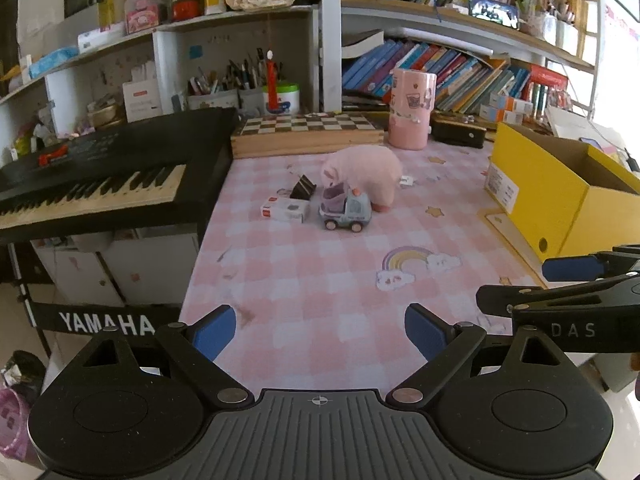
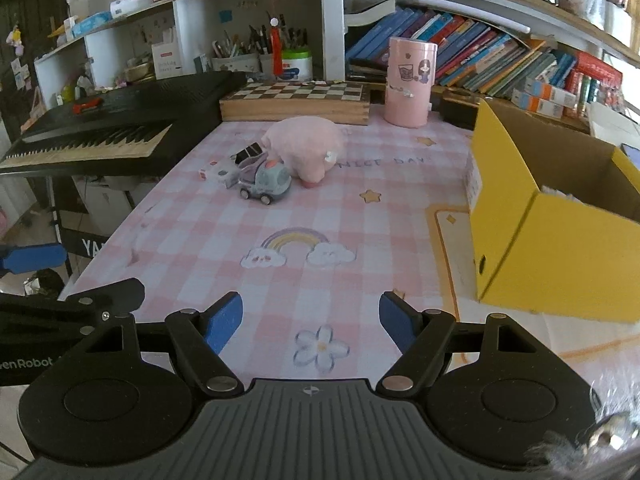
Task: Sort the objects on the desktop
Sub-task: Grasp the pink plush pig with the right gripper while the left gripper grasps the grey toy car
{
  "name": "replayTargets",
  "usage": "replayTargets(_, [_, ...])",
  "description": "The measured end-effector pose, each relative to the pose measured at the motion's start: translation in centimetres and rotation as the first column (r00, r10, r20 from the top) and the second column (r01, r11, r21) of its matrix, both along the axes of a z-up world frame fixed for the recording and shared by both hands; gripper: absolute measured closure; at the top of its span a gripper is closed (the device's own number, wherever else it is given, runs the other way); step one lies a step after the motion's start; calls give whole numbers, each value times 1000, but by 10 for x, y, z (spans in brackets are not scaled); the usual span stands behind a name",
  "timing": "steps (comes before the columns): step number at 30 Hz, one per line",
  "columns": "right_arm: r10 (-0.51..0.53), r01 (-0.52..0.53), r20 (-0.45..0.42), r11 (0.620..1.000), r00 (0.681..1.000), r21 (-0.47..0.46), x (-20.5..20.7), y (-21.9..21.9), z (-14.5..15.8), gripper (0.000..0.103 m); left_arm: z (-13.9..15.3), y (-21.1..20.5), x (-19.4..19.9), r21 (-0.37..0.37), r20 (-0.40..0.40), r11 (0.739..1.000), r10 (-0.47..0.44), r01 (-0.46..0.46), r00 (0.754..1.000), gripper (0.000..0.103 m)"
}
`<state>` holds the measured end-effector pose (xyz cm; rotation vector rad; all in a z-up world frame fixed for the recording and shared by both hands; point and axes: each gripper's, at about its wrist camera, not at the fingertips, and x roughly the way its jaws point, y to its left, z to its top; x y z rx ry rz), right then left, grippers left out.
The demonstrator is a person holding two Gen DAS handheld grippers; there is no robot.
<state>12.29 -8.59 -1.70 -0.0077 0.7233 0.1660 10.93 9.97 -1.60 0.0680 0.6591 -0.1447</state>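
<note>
Black left gripper (image 1: 320, 330) and right gripper (image 2: 310, 322) with blue pads.

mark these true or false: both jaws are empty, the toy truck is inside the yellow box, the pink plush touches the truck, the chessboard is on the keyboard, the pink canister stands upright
1. Both sets of jaws, left gripper and right gripper, are open and empty. True.
2. The toy truck is inside the yellow box. False: it stands on the pink checked tablecloth, well apart from the box.
3. The pink plush touches the truck. True.
4. The chessboard lies on the keyboard. False: it lies on the table beside the keyboard.
5. The pink canister stands upright. True.
</note>
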Motion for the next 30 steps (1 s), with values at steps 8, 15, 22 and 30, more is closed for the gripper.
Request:
replayTargets(8, [25, -25, -3, 999, 1000, 30, 61, -17, 4, 29, -2, -14, 47, -8, -7, 1000, 17, -17, 1000, 10])
replayTargets(15, [40, -40, -1, 998, 999, 58, 107, -32, 8, 28, -4, -28, 87, -8, -11, 1000, 27, -27, 1000, 10])
replayTargets(22, [77, -76, 0, 995, 997, 72, 147, -38, 10, 24, -11, -42, 118, 4, -28, 1000, 25, -25, 999, 10])
replayTargets(30, [157, -155, -24, 985, 987, 72, 182, -27, 4, 20, -26, -54, 156, 31, -53, 998, 58, -56, 997, 11])
